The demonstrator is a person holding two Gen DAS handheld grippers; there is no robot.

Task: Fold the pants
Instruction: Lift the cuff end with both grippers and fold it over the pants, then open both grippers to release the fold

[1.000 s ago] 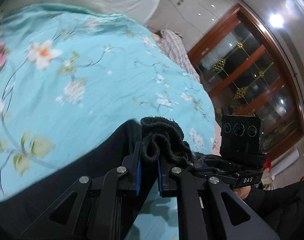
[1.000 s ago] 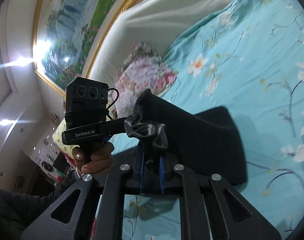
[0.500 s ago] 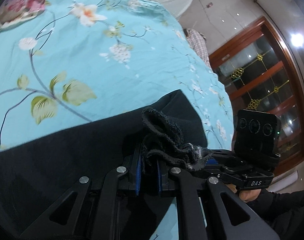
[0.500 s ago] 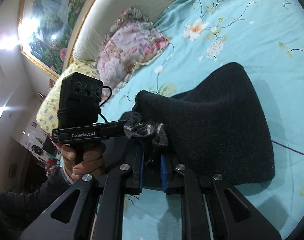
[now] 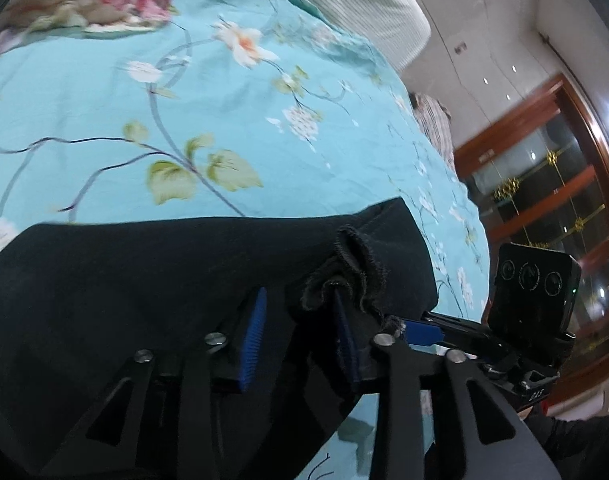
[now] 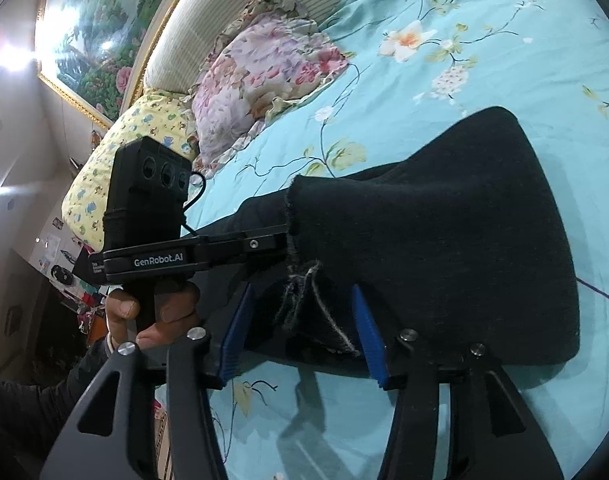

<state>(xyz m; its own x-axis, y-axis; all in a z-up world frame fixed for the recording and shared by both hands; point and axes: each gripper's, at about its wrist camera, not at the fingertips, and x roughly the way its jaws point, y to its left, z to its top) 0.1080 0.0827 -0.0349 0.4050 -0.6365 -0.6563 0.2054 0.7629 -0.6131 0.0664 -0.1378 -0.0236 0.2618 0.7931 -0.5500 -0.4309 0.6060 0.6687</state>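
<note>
The black pants [image 5: 152, 280] lie folded over on the turquoise flowered bedspread [image 5: 152, 92], and also show in the right wrist view [image 6: 444, 240]. My left gripper [image 5: 300, 300] is open, its blue pads [image 5: 253, 324] spread, with the frayed hem bunched loosely between them. My right gripper [image 6: 300, 304] is open too, its blue pads [image 6: 366, 328] wide apart around the other frayed hem, which rests slack on the folded cloth. The two grippers sit side by side at the near edge of the pants.
A floral pillow [image 6: 260, 72] and a yellow pillow [image 6: 132, 136] lie at the headboard. A plaid cloth [image 5: 436, 128] lies at the bed's far side. A wooden glass cabinet [image 5: 552, 208] stands beyond the bed.
Both grippers have gone from shut on the hems to open. They came down with the cloth, and the lifted end of the pants now lies on the rest of the pants.
</note>
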